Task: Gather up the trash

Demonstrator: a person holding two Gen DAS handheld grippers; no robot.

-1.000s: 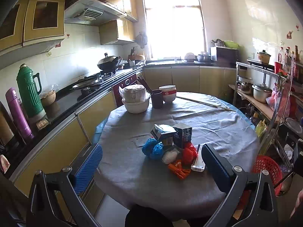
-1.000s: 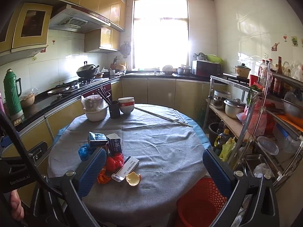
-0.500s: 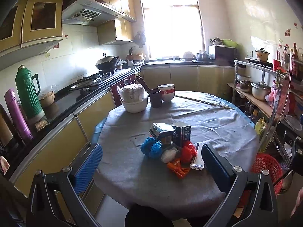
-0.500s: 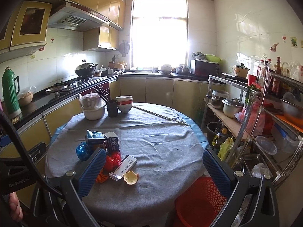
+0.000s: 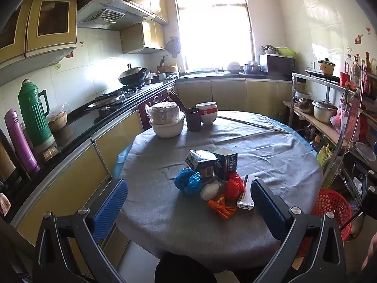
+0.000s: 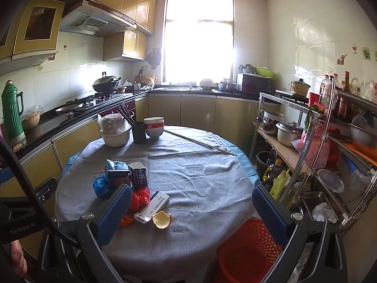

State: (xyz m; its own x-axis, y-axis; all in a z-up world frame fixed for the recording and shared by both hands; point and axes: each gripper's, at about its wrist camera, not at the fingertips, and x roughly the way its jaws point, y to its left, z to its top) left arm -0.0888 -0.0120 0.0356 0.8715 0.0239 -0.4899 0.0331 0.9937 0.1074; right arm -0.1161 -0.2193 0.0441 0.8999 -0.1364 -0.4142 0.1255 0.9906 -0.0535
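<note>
A heap of trash lies on the round grey-clothed table (image 5: 271,160): two dark cartons (image 5: 225,162), blue crumpled bags (image 5: 188,180), a red bag (image 5: 233,186), orange scraps (image 5: 221,208), a white lump (image 5: 209,191) and a flat white box (image 5: 246,195). In the right wrist view the white box (image 6: 153,206) lies beside a piece of orange peel (image 6: 161,220). A red mesh basket (image 6: 247,250) stands on the floor by the table's near right edge. My left gripper (image 5: 188,212) is open, short of the heap. My right gripper (image 6: 188,214) is open over the table's near part.
Bowls, a dark cup (image 5: 193,119) with chopsticks and a covered pot (image 5: 166,122) stand at the table's far side, with a long stick (image 6: 200,142) lying there. A counter with a green thermos (image 5: 34,115) runs along the left. A metal shelf rack (image 6: 306,146) crowds the right.
Both views have shifted only slightly; the trash heap sits a little lower and left in the right wrist view. Both grippers stay open and nothing was taken hold of.
</note>
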